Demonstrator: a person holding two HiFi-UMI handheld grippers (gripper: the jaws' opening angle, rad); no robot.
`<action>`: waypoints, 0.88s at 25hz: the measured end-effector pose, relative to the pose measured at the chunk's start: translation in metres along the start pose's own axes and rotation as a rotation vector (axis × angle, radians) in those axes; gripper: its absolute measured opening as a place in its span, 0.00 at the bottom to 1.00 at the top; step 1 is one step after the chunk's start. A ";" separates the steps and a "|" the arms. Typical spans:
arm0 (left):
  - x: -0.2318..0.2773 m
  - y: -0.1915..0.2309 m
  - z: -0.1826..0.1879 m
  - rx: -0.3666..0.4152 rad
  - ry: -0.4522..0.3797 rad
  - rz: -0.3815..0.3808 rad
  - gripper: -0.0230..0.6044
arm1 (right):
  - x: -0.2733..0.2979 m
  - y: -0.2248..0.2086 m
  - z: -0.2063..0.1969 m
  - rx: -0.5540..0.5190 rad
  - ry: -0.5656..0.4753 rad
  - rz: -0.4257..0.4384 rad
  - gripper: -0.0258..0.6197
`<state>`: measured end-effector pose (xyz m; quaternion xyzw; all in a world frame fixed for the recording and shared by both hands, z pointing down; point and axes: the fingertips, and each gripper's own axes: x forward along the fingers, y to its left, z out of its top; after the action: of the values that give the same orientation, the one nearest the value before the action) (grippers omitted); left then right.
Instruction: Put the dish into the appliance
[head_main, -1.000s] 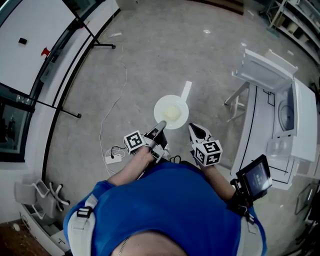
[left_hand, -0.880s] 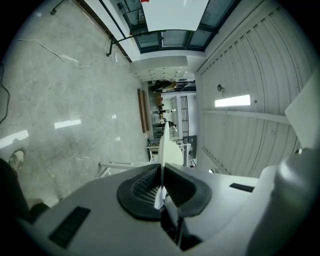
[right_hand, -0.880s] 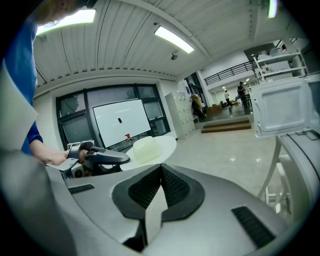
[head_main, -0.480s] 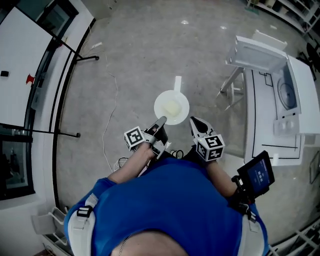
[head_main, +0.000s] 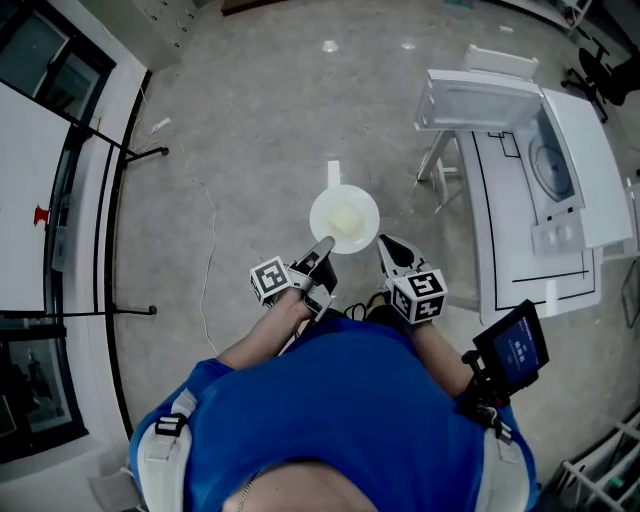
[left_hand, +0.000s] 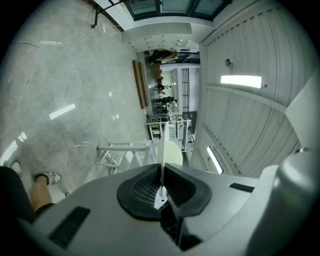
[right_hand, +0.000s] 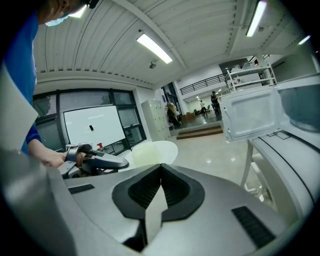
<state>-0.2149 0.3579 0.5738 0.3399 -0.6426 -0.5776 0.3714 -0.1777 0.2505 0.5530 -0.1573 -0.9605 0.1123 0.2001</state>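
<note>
A white round dish (head_main: 344, 221) hangs over the floor in the head view, gripped at its near rim by my left gripper (head_main: 322, 246). In the left gripper view the dish (left_hand: 163, 145) shows edge-on, pinched between the dark pads. My right gripper (head_main: 386, 247) is just right of the dish, shut, with nothing in it. The right gripper view shows the dish (right_hand: 152, 152) and the left gripper (right_hand: 97, 161) beyond its closed jaws. The white appliance (head_main: 553, 150) stands on a white table (head_main: 520, 245) at the upper right, its door (head_main: 478, 100) swung open.
The open door (right_hand: 250, 119) appears at the right of the right gripper view. A stand with thin black legs (head_main: 110, 150) and a whiteboard (head_main: 25, 140) are at the left. A white cable (head_main: 207, 260) lies on the grey floor. A black screen (head_main: 512, 348) sits on the person's right forearm.
The view has swung round: the appliance and its table have shifted left and closer, the whiteboard has slid further left. Both grippers and the held dish keep their places before the person.
</note>
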 end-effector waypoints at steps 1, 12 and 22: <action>0.009 -0.001 -0.001 0.005 0.014 0.001 0.07 | -0.001 -0.008 0.003 0.003 -0.005 -0.009 0.04; 0.125 -0.022 -0.024 0.043 0.183 -0.007 0.07 | -0.020 -0.109 0.041 0.044 -0.078 -0.141 0.04; 0.234 -0.033 -0.077 0.089 0.358 -0.009 0.07 | -0.070 -0.207 0.049 0.115 -0.144 -0.296 0.04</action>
<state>-0.2631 0.1146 0.5651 0.4559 -0.5897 -0.4807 0.4619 -0.1909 0.0273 0.5424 0.0060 -0.9770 0.1472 0.1539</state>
